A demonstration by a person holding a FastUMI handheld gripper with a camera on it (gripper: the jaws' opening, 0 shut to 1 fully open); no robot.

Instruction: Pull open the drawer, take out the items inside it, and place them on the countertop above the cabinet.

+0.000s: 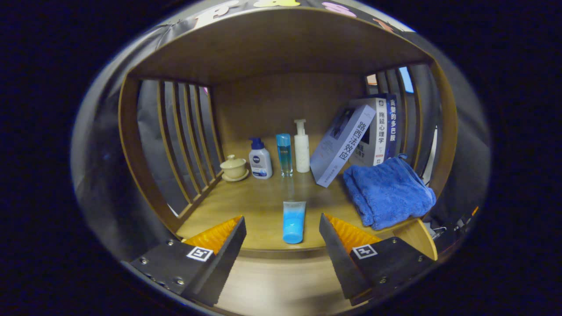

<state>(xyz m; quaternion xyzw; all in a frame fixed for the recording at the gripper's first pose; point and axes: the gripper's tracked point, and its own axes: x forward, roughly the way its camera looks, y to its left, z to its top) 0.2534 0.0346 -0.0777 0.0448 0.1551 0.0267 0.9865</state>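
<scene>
While fingers (282, 245) gape, tube (293, 221) before bottles (284, 154).

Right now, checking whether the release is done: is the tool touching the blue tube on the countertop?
Apart. The gripper view shows the tool open, and bare wood between each finger and the blue tube lying on the countertop.

One blue tube (293, 221) lies at the countertop (246, 206) front edge, in line with the gap between the gripper (282, 235)'s two spread fingers. Behind the tube, three bottles: a white-and-blue pump bottle (260, 160), a slim blue bottle (284, 154), a white pump bottle (301, 149). Left of those, one lidded cup (233, 167). Right of the tube, one blue towel (387, 193), with three books (351, 142) behind it.
</scene>
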